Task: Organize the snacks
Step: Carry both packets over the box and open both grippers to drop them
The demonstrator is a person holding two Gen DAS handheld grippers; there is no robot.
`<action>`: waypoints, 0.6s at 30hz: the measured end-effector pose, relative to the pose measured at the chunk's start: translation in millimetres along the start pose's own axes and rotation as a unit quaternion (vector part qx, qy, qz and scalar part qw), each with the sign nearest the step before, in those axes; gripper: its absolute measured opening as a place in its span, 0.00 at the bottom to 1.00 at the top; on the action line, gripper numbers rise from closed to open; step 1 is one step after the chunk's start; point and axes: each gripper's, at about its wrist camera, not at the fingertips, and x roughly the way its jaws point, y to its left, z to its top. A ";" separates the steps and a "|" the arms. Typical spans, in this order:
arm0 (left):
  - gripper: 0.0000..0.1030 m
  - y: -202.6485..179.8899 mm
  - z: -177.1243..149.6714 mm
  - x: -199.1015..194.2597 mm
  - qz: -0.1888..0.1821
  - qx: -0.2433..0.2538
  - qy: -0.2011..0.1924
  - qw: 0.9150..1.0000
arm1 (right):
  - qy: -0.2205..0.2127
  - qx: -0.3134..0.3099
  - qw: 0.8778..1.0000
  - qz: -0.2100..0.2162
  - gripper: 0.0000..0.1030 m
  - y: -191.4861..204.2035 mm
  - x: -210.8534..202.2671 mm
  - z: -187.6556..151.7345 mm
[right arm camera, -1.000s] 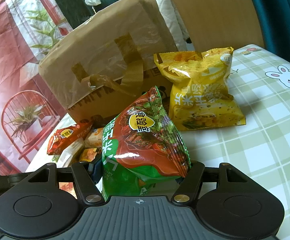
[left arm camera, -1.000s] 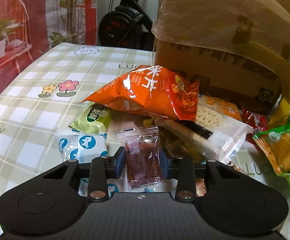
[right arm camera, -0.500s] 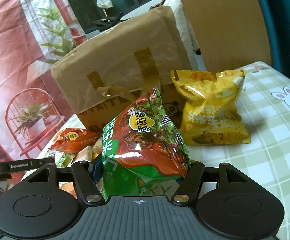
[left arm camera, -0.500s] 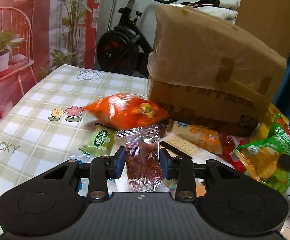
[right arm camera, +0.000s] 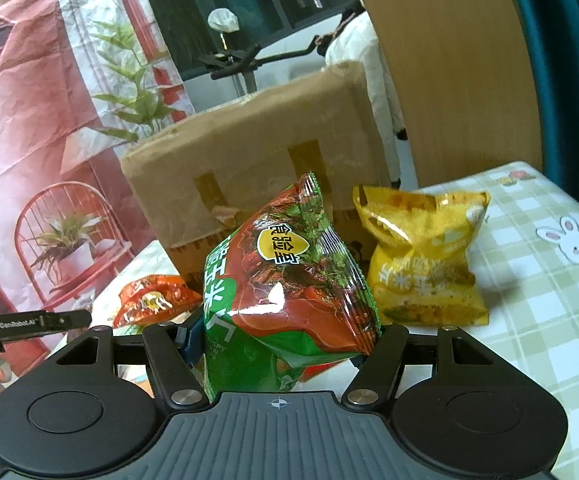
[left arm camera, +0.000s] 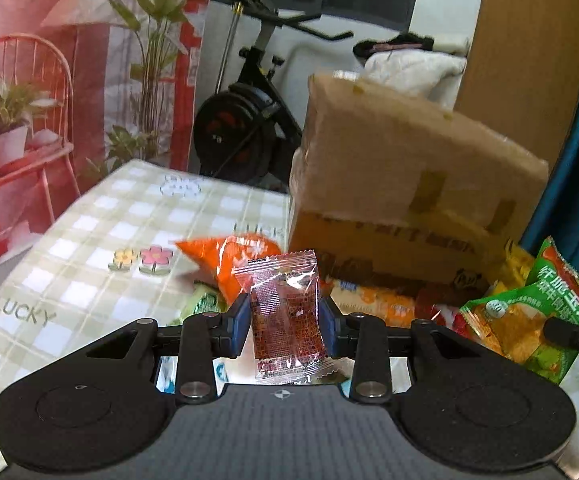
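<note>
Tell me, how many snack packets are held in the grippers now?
2: a small red packet in the left gripper, a green-red bag in the right gripper.

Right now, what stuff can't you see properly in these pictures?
- Cardboard box: its inside, both views; the closed top hides it.
- Orange snack bag: its label, left wrist view; blurred.
- Green and red chip bag: its bottom, right wrist view; the right gripper covers it.
- Snack pile behind the small red packet: left wrist view; partly blocked.
</note>
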 end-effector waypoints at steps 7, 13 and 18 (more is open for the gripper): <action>0.37 -11.0 19.8 -7.8 -0.011 0.010 -0.033 0.999 | -0.026 -0.015 1.000 -0.001 0.59 4.9 -6.6 23.1; 0.37 -21.5 35.9 -15.3 -0.022 0.018 -0.062 0.998 | -0.056 -0.027 0.998 0.001 0.59 5.4 -15.9 51.6; 0.37 -29.1 49.5 -19.8 -0.035 0.023 -0.082 0.996 | -0.070 -0.035 0.997 0.004 0.59 5.6 -19.6 69.7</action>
